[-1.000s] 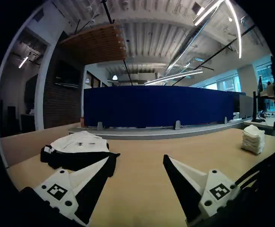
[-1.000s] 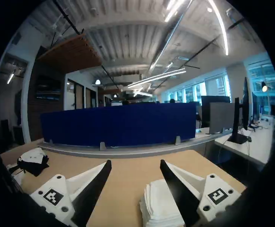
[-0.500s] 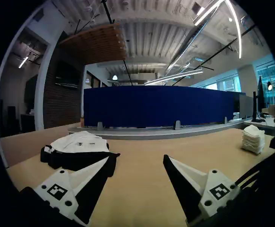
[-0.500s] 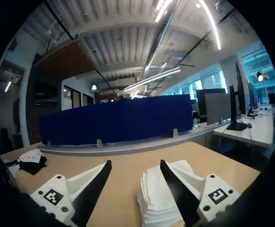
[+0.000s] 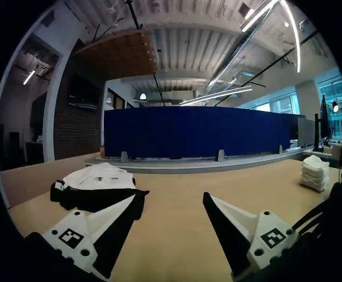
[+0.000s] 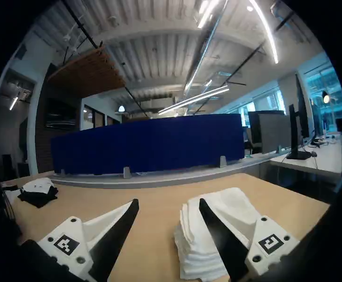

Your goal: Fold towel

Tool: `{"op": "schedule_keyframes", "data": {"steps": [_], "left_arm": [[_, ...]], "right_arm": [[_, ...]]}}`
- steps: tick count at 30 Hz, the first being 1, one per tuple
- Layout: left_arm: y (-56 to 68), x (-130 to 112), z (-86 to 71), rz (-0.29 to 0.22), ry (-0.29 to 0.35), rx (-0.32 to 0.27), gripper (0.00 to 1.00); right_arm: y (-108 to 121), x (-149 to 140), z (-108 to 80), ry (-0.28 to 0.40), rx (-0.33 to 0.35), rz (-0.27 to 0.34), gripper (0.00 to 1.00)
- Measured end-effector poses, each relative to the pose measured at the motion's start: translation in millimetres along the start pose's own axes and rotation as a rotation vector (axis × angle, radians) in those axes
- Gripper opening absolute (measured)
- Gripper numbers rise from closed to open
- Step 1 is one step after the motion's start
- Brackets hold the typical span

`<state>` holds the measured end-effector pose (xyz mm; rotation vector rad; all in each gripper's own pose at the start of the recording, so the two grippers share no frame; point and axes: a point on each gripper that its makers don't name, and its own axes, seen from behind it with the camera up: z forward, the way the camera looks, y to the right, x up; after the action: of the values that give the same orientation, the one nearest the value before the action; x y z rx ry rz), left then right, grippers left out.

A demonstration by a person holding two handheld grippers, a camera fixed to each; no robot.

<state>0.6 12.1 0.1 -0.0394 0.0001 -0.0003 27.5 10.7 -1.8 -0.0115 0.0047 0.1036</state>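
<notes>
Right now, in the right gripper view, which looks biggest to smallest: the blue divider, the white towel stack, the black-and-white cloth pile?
1. blue divider
2. white towel stack, though nearness inflates it
3. black-and-white cloth pile

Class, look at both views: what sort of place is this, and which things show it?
Most likely an open-plan office: a long blue desk divider stands beyond the wooden table, computer monitors sit on neighbouring desks, and strip lights hang under an exposed ceiling.
</notes>
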Motion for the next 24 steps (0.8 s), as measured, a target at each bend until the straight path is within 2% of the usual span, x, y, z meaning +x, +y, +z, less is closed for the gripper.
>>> {"op": "schedule_keyframes", "data": {"steps": [6,12,24], "left_arm": [[-0.3,0.4,-0.6,0.000,0.000,0.000,0.98],[-0.2,0.3,-0.8,0.000,0.000,0.000,0.98],[-0.8,0.0,-0.8,0.000,0.000,0.000,0.98]], "right_arm": [[3.2,-16.8,0.5,-0.019,-0.004,0.008,1.00],[4.5,-24.1,-0.8,-0.016,0.003,-0.016,1.00],[-4.8,-23.0,-2.3,-0.003,0.016,-0.073,1.00]]}}
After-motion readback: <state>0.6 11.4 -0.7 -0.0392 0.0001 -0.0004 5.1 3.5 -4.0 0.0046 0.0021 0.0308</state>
